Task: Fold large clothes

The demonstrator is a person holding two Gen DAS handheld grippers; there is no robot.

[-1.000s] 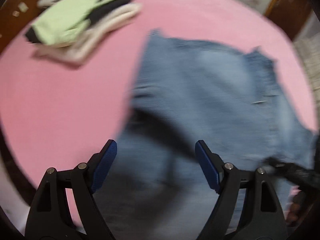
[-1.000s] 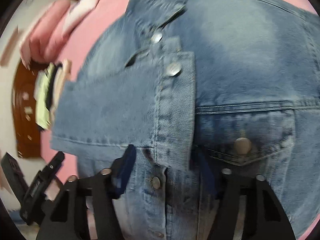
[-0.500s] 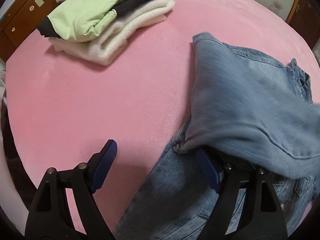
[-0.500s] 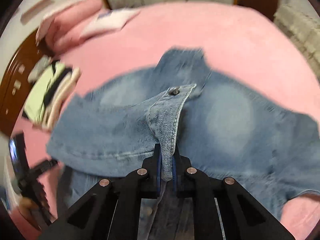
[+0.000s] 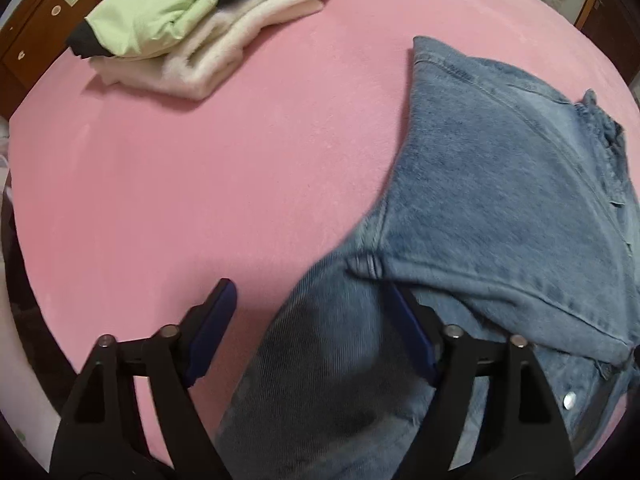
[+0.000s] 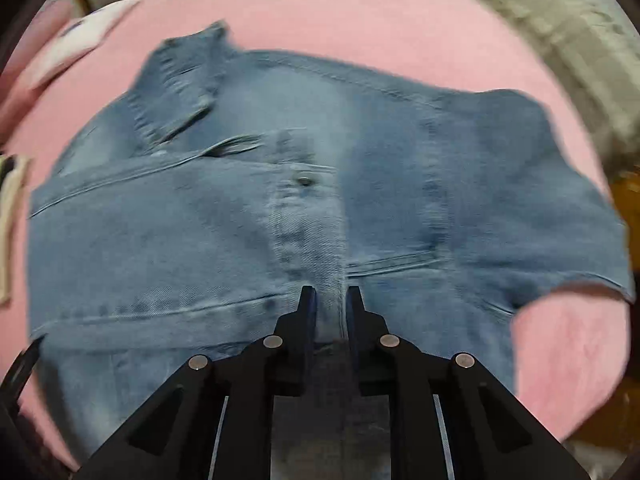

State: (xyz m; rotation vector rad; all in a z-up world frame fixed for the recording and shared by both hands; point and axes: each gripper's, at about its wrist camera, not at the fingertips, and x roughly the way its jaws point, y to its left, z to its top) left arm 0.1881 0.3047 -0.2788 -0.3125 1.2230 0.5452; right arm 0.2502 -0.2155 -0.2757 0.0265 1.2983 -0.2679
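The denim jacket [image 6: 248, 240] lies half-folded on the pink bed [image 5: 200, 184]. The right hand-held gripper [image 6: 329, 300] pinches its sleeve cuff; the left hand-held gripper [image 5: 312, 320] gapes empty. Several folds remain.

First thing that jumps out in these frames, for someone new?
The blue denim jacket sprawled over the pink bed, filling most of both views. The right claw is nearly shut on a strip of its cloth; the left claw is open at its near edge. Next, the stack of folded clothes at the bed's far left.
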